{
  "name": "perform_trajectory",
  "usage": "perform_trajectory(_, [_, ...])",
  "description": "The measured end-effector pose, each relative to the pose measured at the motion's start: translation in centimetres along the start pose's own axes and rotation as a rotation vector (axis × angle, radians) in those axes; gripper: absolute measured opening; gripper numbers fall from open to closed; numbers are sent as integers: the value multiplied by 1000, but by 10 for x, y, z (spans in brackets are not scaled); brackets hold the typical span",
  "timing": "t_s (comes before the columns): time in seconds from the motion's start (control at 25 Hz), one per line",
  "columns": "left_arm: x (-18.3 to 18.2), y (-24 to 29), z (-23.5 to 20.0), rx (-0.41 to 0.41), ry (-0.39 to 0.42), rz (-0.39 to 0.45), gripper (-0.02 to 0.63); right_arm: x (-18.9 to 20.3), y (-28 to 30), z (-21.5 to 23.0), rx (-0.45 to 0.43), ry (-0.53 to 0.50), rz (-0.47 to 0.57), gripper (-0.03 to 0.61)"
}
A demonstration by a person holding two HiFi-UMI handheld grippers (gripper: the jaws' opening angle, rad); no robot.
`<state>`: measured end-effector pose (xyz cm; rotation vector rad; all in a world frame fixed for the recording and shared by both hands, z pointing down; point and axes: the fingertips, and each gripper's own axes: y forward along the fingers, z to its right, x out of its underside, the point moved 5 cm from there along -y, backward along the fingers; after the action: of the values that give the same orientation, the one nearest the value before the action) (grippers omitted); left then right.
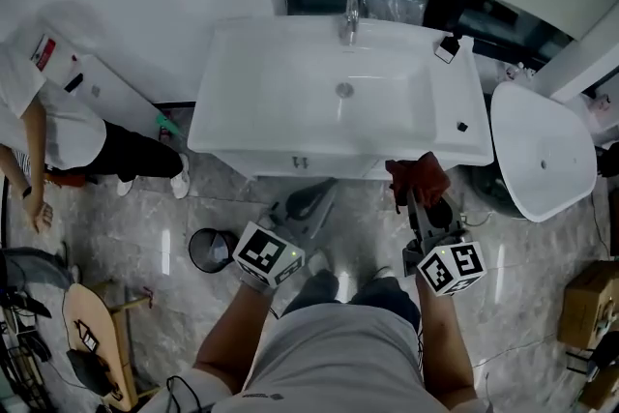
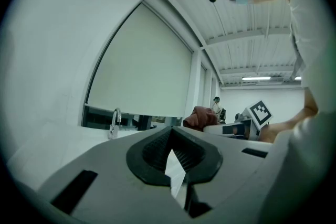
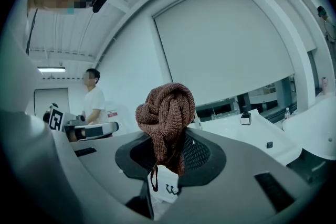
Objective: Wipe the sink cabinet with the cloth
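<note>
- White sink cabinet (image 1: pixel 232 111) stands against the wall, facing the person.
- Left tongs (image 2: pixel 172 140), closed on nothing, are held low before its front.
- Right tongs (image 3: pixel 169 153) clamp the cloth.
- Brown cloth (image 3: pixel 167 110) (knitted, bunched) sits by the cabinet's front right edge.

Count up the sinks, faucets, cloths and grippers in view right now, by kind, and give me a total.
White ceramic sinks: 2
Chrome faucet: 1
Brown knitted cloth: 1
Two-jaw grippers, left and right: 2
Total: 6
</note>
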<state>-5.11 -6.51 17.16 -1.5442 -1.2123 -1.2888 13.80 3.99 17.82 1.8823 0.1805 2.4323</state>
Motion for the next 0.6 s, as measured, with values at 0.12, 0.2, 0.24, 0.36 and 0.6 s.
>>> perform_trajectory(0.12, [2,2,-9,-51,-6,2,9,0,17,5,-36,3,-10,106])
perform_trajectory(0.2, [4,3,-13,-99,-14,7,9,0,28,11,-64,7,-19,106])
perform_trajectory(0.24, [5,4,-13,-122,-18,10,9,0,32,15,-77,16,-24,106])
perform_trajectory(0.36, [10,3,-12,-183,-17,8,9,3,41,26,-111,49,-40,106])
perform_trajectory(0.6, [33,4,-6,-324,-57,-4,9,21,53,49,-176,36,-113,106])
